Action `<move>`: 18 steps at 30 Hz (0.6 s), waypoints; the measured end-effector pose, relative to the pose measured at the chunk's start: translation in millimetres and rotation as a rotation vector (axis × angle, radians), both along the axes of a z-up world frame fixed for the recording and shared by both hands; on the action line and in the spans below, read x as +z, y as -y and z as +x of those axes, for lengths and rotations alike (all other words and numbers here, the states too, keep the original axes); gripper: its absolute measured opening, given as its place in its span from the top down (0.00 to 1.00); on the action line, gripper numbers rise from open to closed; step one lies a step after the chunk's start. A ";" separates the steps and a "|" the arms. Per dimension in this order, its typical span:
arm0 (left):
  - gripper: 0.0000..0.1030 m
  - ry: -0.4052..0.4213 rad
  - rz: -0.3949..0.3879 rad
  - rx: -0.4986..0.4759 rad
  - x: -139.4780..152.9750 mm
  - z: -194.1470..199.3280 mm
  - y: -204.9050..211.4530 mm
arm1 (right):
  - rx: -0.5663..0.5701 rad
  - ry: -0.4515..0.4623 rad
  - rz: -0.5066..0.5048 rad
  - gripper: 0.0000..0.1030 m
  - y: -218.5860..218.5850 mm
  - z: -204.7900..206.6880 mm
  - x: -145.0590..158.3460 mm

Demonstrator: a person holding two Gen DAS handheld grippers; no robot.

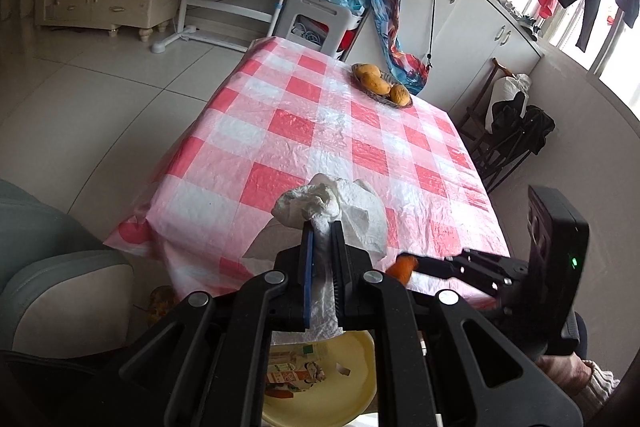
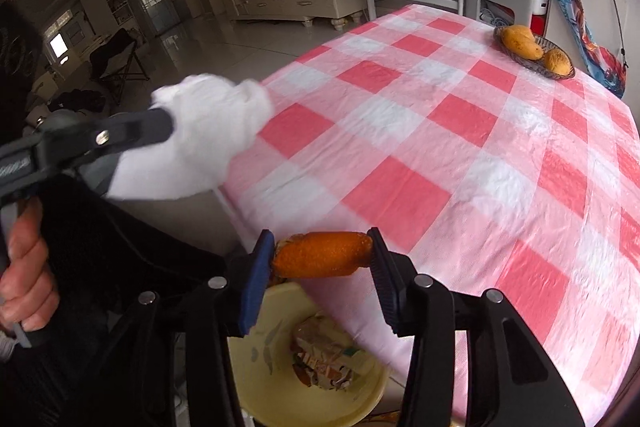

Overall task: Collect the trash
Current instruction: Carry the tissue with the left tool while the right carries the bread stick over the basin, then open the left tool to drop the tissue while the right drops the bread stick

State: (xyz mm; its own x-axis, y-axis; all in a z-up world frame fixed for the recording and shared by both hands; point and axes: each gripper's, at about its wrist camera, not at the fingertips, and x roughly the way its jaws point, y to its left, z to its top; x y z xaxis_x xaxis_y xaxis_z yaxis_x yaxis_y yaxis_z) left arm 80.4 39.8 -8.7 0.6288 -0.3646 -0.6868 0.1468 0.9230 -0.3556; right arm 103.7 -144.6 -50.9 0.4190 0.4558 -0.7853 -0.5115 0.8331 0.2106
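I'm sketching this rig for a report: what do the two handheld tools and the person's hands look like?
Both tools are matte black plastic linkages with silver round pivot bolts. On the left tool and right tool, one finger carries a blue pad, the other a black ribbed pad. The right tool's black body shows a small green light. The left hand is bare; a knitted cuff shows at the right wrist.
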 end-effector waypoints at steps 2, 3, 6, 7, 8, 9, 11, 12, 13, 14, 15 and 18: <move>0.92 0.000 0.020 -0.013 0.0 -2.4 4.2 | 0.042 -0.019 -0.010 0.54 -7.0 -21.0 -3.9; 0.92 -0.001 0.033 -0.020 -0.2 -3.7 6.7 | 0.058 -0.037 -0.023 0.54 -10.6 -29.9 -8.7; 0.92 -0.007 0.074 -0.034 -2.8 -10.2 13.8 | 0.066 -0.072 -0.065 0.46 -13.8 -49.1 -23.2; 0.92 -0.014 0.087 -0.038 -5.1 -14.5 16.1 | 0.053 -0.076 -0.064 0.45 -11.4 -52.6 -24.3; 0.92 -0.024 0.097 -0.041 -8.1 -18.2 17.8 | 0.030 -0.076 -0.054 0.44 -7.1 -54.9 -22.8; 0.92 -0.039 0.106 -0.046 -12.1 -22.4 19.8 | 0.001 -0.069 -0.038 0.42 -0.5 -56.5 -19.0; 0.92 -0.073 0.122 -0.065 -21.5 -31.2 25.4 | -0.070 -0.034 -0.007 0.34 14.2 -59.7 -8.5; 0.92 -0.093 0.138 -0.079 -26.9 -35.5 30.1 | -0.112 -0.016 0.012 0.33 22.9 -61.2 -3.1; 0.92 -0.119 0.159 -0.101 -33.4 -39.8 36.7 | -0.147 -0.007 0.035 0.33 31.5 -62.6 1.1; 0.92 -0.149 0.180 -0.130 -41.5 -44.3 43.9 | -0.181 0.001 0.059 0.32 39.6 -64.1 4.8; 0.90 -0.186 0.204 -0.171 -50.5 -48.4 52.6 | -0.218 0.011 0.078 0.30 47.1 -66.3 7.9; 0.76 -0.236 0.287 -0.230 -67.3 -60.1 70.7 | -0.316 0.029 0.117 0.23 63.8 -73.7 13.8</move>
State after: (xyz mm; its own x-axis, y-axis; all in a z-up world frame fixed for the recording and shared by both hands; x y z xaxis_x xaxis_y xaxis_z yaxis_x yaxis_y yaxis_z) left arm 20.3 -30.9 -75.9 0.3668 -0.2506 -0.8959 0.3057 0.9420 -0.1383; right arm 30.0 -208.4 -37.2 0.5758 0.3862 -0.7206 -0.2387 0.9224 0.3036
